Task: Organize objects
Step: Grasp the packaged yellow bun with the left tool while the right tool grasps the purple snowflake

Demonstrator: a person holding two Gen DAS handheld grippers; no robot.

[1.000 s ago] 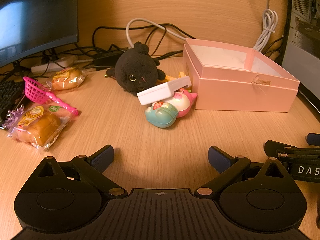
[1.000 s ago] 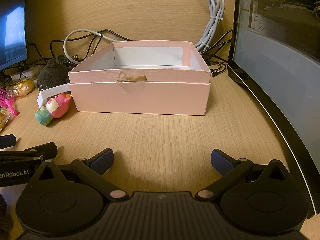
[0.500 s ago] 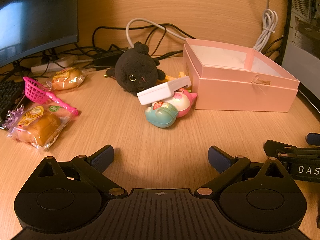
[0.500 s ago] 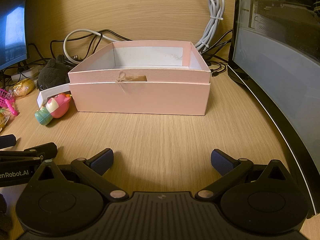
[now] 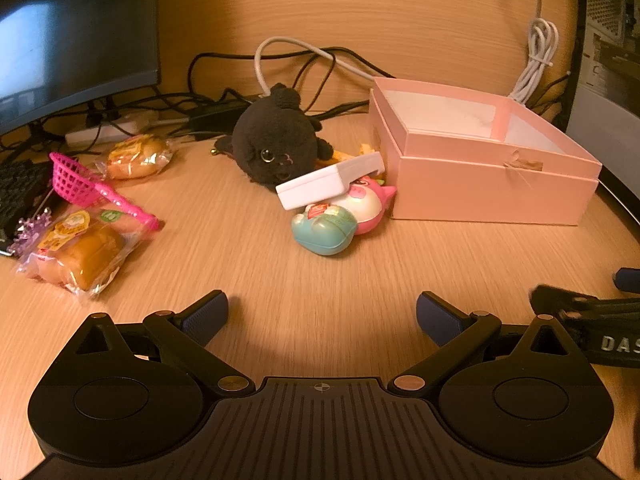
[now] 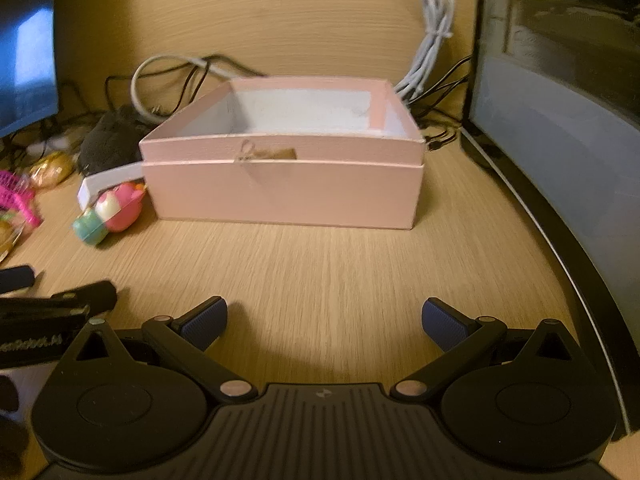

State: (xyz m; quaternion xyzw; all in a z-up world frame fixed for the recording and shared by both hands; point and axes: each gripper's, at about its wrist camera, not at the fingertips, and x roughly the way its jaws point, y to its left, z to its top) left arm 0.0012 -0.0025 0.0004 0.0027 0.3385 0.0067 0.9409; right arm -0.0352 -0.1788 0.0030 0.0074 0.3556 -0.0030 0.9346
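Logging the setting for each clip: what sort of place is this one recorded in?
Most likely a home or office computer desk: a light wood-grain desktop with a dark curved monitor, a tangle of black and white cables along the back, and part of a black keyboard at the left edge.

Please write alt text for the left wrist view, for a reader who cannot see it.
The open left gripper hovers empty over a wooden desk, facing a black plush, a white case resting on two toys, and an open pink box. Two wrapped buns and a pink basket lie left.
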